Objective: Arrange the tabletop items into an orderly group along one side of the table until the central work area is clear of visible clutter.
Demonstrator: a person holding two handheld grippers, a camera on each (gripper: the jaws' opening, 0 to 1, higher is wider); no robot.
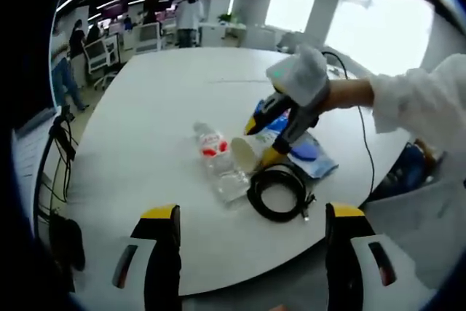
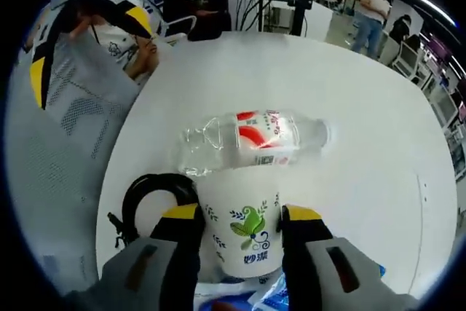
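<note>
1. Looking along my left claw [image 1: 251, 242] in the left gripper view, I see its jaws standing wide apart with nothing between them, held back off the near edge of the counter [image 1: 145, 107]. The clutter sits bunched by that near edge, toward its right side: a clear water bottle [image 1: 220, 162] lying on its side, a paper cup [image 1: 244, 154] touching it, a coiled black cable [image 1: 278, 193] just beside them, and a blue packet [image 1: 309, 156] behind the coil. My right claw [image 1: 271, 136] comes in from the right, in my gloved hand [image 1: 302, 74], and is down at the cup.

2. Turning to the right gripper view, my right claw [image 2: 240, 227] has a jaw on either side of the paper cup [image 2: 244, 234], which lies on its side with its leaf print up. The jaws sit close against its walls, but I cannot tell whether they are pressing yet. The water bottle [image 2: 251, 140] lies across just beyond the cup, touching it; the black cable [image 2: 145, 194] curls to the left, and the blue packet [image 2: 262, 296] peeks out beneath the cup.

3. I judge the step in hand to be taking the cup. Next I would firm the grip gently, since thin paper crushes, lift clear of the bottle so it does not roll, and set the cup along one counter edge.
</note>
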